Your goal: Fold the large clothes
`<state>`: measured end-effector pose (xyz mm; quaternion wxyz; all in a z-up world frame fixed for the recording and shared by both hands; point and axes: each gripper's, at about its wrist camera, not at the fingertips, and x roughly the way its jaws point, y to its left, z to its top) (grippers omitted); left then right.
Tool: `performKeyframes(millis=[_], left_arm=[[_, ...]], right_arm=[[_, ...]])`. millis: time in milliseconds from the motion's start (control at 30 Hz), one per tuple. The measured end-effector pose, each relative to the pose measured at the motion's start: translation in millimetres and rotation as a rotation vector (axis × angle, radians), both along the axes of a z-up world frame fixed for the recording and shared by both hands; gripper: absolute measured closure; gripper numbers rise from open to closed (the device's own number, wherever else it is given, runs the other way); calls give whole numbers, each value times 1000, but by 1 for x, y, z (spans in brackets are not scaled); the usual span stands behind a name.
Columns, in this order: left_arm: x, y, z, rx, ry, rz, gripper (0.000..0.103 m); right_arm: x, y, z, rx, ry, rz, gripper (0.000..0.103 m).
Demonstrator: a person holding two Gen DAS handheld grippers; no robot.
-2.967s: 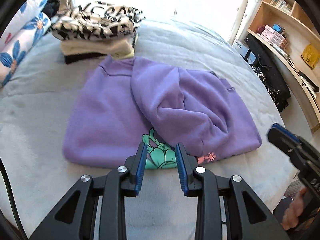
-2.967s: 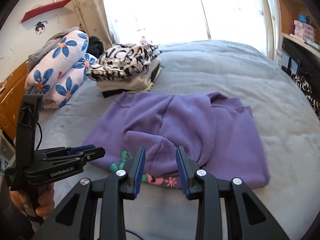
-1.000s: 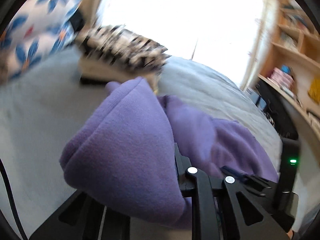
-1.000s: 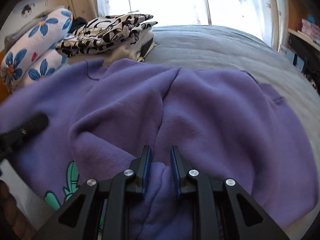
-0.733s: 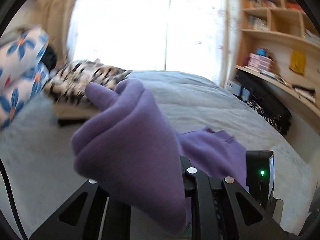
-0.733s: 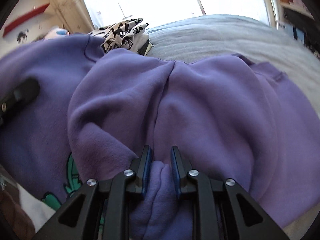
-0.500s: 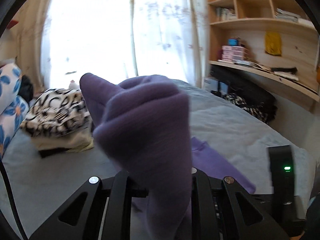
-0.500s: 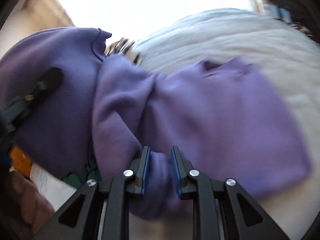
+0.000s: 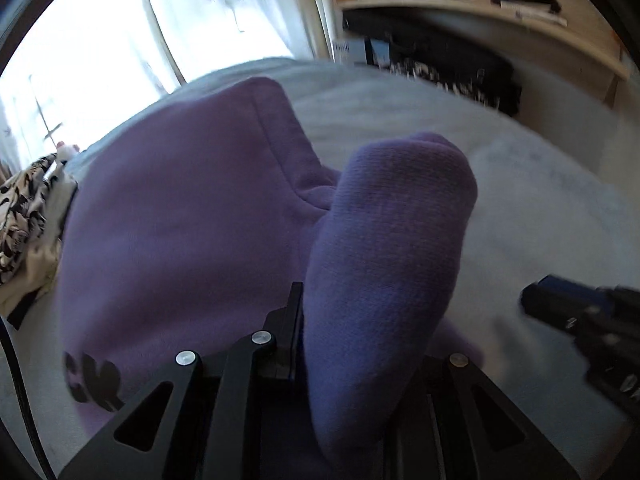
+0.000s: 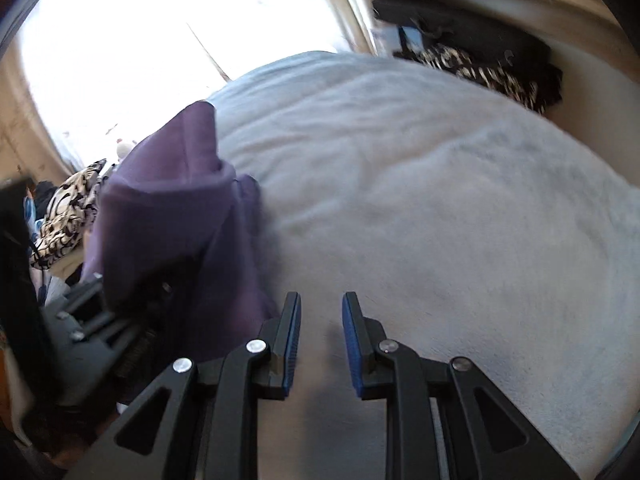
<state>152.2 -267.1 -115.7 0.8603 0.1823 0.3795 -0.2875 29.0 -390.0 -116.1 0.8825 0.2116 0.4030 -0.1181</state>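
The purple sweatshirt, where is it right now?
The purple sweatshirt is bunched in the left tongs, lifted over the grey bed; in the right wrist view it hangs at left.

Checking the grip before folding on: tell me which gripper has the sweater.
The left gripper: the purple sweater bunches out from between its jaws. The right gripper has jaws apart with nothing between them, just bed below.

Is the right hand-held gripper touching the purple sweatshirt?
Apart. The right wrist view shows the right hand-held gripper with nothing between its fingers; the sweatshirt hangs to their left.
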Motion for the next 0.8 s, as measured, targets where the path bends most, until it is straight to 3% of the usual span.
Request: performKeyframes(millis=[100, 200, 333, 367, 567, 667, 800], left_arm=[[-11, -7, -5, 61, -51, -22, 88], [-13, -3, 3, 51, -39, -29, 82], [-19, 11, 28, -49, 30, -80, 30], [-23, 14, 34, -69, 38, -88, 22], [-43, 50, 62, -128, 80, -96, 22], [-37, 85, 81, -193, 116, -40, 22], [-10, 145, 99, -296, 169, 116, 22]], right_arm=[[-6, -4, -7, 16, 25, 1, 82], [-2, -7, -10, 42, 25, 4, 82], [-1, -8, -3, 39, 8, 8, 82], [-2, -8, 0, 35, 5, 9, 82], [-3, -9, 21, 18, -18, 27, 82], [0, -7, 38, 32, -38, 63, 82], [10, -3, 66, 73, -96, 128, 62]])
